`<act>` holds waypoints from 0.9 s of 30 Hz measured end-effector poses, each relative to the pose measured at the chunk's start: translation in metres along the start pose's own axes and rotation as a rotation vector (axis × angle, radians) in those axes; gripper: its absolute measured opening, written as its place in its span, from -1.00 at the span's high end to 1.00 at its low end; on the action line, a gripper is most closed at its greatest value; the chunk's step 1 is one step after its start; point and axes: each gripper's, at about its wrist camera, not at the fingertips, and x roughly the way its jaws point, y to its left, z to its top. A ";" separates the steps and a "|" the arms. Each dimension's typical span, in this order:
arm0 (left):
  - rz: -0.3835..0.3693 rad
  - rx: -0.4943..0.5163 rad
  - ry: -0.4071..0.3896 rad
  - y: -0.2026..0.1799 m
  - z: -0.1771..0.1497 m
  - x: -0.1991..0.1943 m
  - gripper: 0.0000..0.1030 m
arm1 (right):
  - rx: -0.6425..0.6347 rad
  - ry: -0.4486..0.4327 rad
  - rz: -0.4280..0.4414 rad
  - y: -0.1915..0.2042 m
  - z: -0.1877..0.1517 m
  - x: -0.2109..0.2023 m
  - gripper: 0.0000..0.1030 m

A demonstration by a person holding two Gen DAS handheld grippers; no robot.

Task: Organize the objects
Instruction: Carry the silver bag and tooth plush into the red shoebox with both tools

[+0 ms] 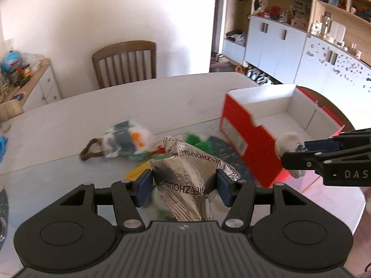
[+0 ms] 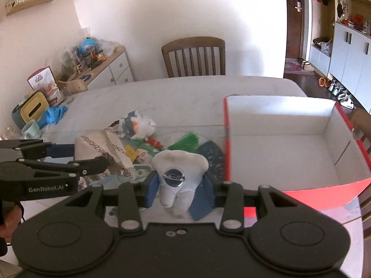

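Observation:
My left gripper (image 1: 184, 185) is shut on a crinkled silver foil packet (image 1: 185, 173) with black lettering, held above the table. In the right wrist view the same packet (image 2: 102, 146) shows at the left, in the left gripper (image 2: 92, 159). My right gripper (image 2: 179, 186) is shut on a white tooth-shaped plush (image 2: 179, 166) with a round pin badge on it. That plush (image 1: 287, 143) appears at the right edge of the left wrist view, in the right gripper (image 1: 292, 153). An open red box (image 2: 278, 143) with a white inside stands to the right; this box (image 1: 266, 125) looks empty.
Loose items lie in a pile on the white table (image 2: 185, 92): a white, grey and orange plush (image 1: 126, 139), a green tuft (image 2: 189, 140), a yellow card (image 2: 131, 153), a dark mat (image 2: 212, 156). A wooden chair (image 2: 193, 56) stands behind. A tissue box (image 2: 32, 108), blue cloth (image 2: 52, 114) and cup (image 2: 31, 127) sit far left.

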 end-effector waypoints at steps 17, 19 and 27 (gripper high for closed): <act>-0.009 0.036 -0.001 -0.119 0.060 0.046 -0.13 | -0.030 0.005 -0.032 -0.116 0.014 -0.012 0.22; -0.002 0.040 0.000 -0.130 0.067 0.055 -0.13 | -0.033 0.010 -0.033 -0.129 0.016 -0.010 0.21; 0.000 0.071 0.035 -0.165 0.094 0.100 -0.13 | -0.068 0.041 -0.042 -0.164 0.023 0.007 0.21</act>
